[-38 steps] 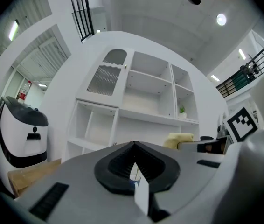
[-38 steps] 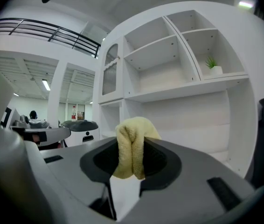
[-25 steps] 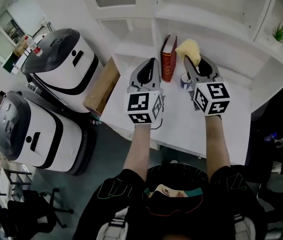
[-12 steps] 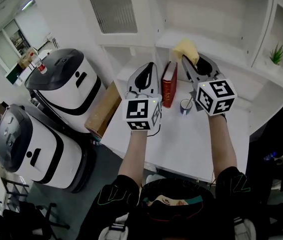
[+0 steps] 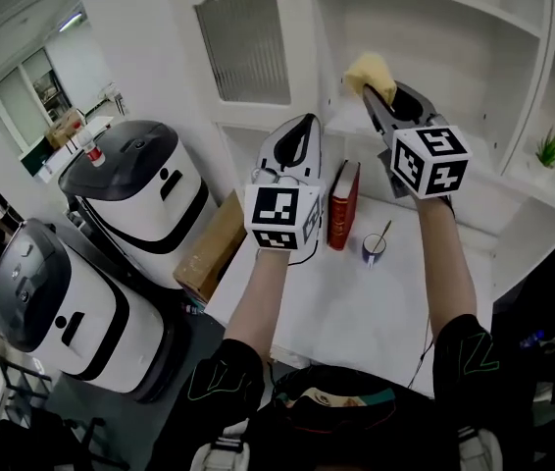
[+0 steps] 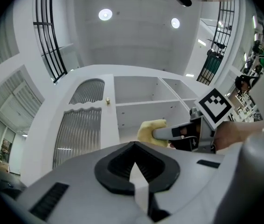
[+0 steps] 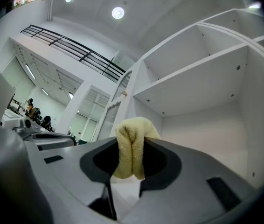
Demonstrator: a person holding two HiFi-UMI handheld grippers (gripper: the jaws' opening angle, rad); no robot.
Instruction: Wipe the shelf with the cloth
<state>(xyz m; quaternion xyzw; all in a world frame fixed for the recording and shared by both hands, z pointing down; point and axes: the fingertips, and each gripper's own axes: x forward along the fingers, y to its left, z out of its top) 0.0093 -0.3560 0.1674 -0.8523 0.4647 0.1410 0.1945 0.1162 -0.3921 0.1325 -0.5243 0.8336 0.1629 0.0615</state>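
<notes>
Cloth (image 5: 369,71) pinched in right hand-held gripper (image 5: 377,96), shelf (image 5: 493,175) just ahead, slightly below; left hand-held gripper (image 5: 300,126) pressed together, empty, farther back.

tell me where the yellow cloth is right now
In the head view, the yellow cloth is clamped in the right gripper, held up in front of the open white shelf, above the red book.

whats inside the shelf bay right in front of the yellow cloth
The shelf bay shows only bare white walls. Its floor is largely hidden behind the yellow cloth and the right gripper, whose tongs pinch it.
</notes>
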